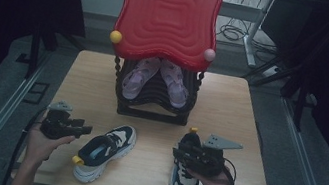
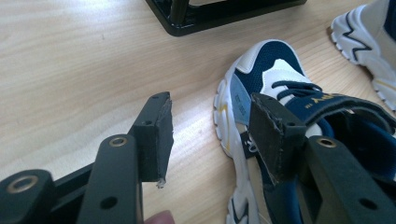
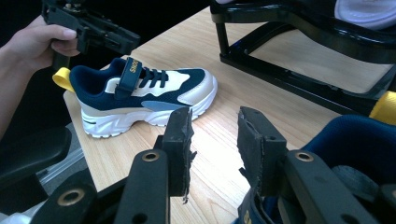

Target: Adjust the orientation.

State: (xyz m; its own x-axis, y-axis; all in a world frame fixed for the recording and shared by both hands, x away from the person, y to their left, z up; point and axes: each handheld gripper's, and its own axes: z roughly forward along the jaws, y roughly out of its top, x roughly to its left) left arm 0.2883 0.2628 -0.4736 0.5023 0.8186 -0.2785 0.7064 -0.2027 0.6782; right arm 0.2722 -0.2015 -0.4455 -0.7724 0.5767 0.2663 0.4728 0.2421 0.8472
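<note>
Two navy and white sneakers lie on the wooden table (image 1: 230, 108). The left sneaker (image 1: 104, 152) (image 2: 275, 79) (image 3: 140, 93) rests on its sole with a yellow heel tab. My left gripper (image 1: 83, 128) (image 2: 210, 116) (image 3: 132, 42) hovers just left of it, open, with bare table between the jaws. The right sneaker (image 1: 184, 182) (image 2: 369, 28) (image 3: 355, 140) lies under my right gripper (image 1: 177, 151) (image 3: 215, 126). That gripper's jaws stand apart, and bare table shows in the gap between the pads.
A black shoe rack (image 1: 152, 106) (image 2: 219, 14) (image 3: 299, 70) with a red wavy top (image 1: 168, 12) stands at the table's back middle. It holds a pair of pink sandals (image 1: 157, 78). Dark floor and metal rails surround the table.
</note>
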